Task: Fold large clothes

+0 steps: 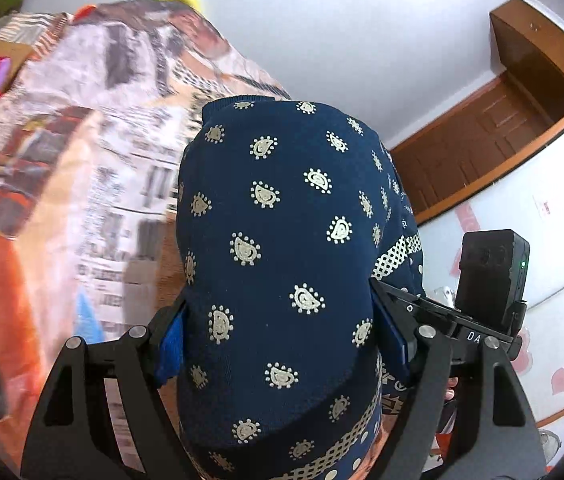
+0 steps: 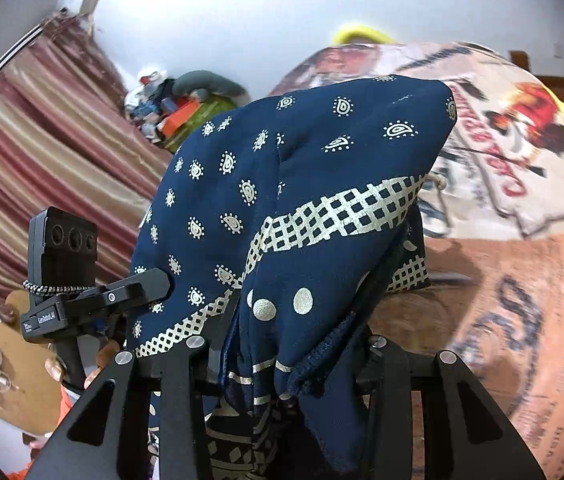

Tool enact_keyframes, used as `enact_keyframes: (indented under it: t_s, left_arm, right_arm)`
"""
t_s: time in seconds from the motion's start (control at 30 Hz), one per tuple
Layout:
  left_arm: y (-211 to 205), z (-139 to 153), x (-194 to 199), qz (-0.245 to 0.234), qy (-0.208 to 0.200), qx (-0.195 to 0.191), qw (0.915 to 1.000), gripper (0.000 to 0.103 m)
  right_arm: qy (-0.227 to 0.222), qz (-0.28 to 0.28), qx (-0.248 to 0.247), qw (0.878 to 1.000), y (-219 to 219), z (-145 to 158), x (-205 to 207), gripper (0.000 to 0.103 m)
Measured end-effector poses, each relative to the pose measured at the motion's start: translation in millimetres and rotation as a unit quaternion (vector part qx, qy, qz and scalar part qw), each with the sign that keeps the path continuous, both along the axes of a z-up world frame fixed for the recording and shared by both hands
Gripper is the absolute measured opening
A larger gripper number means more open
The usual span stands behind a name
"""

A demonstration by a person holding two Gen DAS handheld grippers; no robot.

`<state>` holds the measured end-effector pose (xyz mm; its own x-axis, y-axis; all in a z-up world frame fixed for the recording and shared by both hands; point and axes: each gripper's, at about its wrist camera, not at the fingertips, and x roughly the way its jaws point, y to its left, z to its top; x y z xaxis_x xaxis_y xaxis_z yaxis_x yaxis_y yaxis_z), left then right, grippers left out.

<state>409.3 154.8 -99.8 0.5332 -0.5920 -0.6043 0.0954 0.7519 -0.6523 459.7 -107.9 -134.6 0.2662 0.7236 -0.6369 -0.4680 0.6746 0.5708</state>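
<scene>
A navy blue garment (image 1: 282, 240) with cream paisley print and a cream lattice band is folded into a thick bundle, held up off the bed. My left gripper (image 1: 278, 332) is shut on it, its blue pads (image 1: 172, 340) pressing both sides of the bundle. In the right wrist view the same garment (image 2: 301, 184) drapes over my right gripper (image 2: 289, 360), which is shut on a bunched edge of it; the fingertips are hidden under cloth. The two grippers are close together, and the left gripper's body (image 2: 82, 304) shows at the left of the right wrist view.
A bed with a busy printed cover (image 1: 82, 160) lies beyond and below the garment; it also shows in the right wrist view (image 2: 521, 240). A wooden door (image 1: 481, 140) stands at right. Striped curtains (image 2: 42, 160) and a pile of belongings (image 2: 178, 108) are at left.
</scene>
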Motion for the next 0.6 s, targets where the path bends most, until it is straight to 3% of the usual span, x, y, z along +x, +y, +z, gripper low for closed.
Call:
enact_keyframes:
  t_s: [0.23,0.6]
  left_arm:
    - [62.0,-13.8,-18.2,0.036,0.007,0.0,0.9993,0.079]
    - [132.9,-89.1,-24.5,0.073,0.071,-0.015,0.9947,0.079]
  right_arm:
    - [0.004,0.032,-0.006,0.999,-0.4,-10.7,-0.3,0.037]
    - [0.055,0.073,-0.052,0.994,104.6,-64.5,1.7,0.037]
